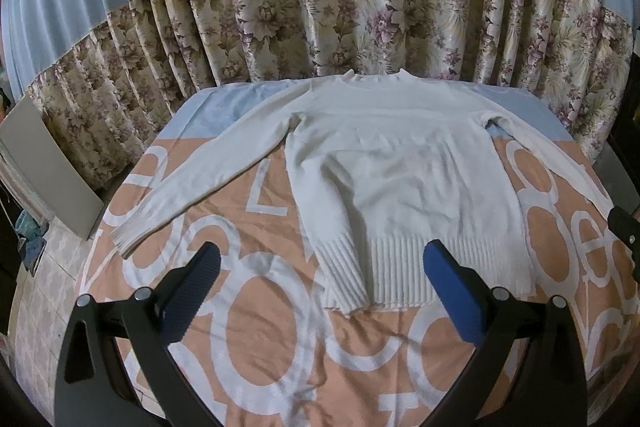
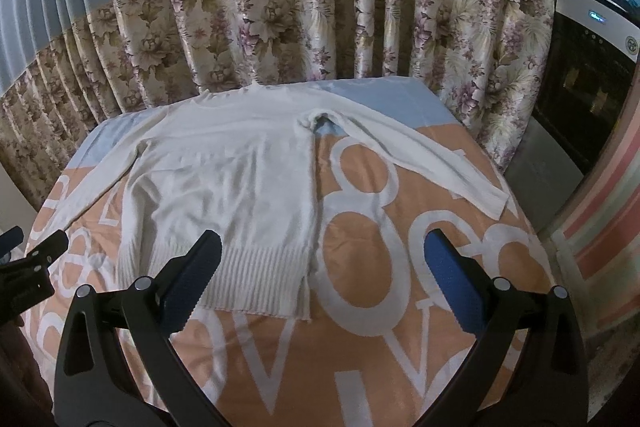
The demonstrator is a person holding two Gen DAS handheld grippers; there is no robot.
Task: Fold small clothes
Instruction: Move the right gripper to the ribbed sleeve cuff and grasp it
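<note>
My left gripper [image 1: 320, 287] is wide open. Its two fingers stick out in front of me, far apart from each other. Each finger has a blue pad [image 1: 454, 297] on its inner side. Nothing sits between the fingers, and they hold nothing.

My right gripper [image 2: 322, 285] is wide open too. Its fingers also spread far apart, with blue pads [image 2: 456, 291] inside, and they hold nothing.

Both grippers point forward and tilt down a little. They are side by side. From my right gripper's camera I can see part of my left gripper at the far left edge.
</note>
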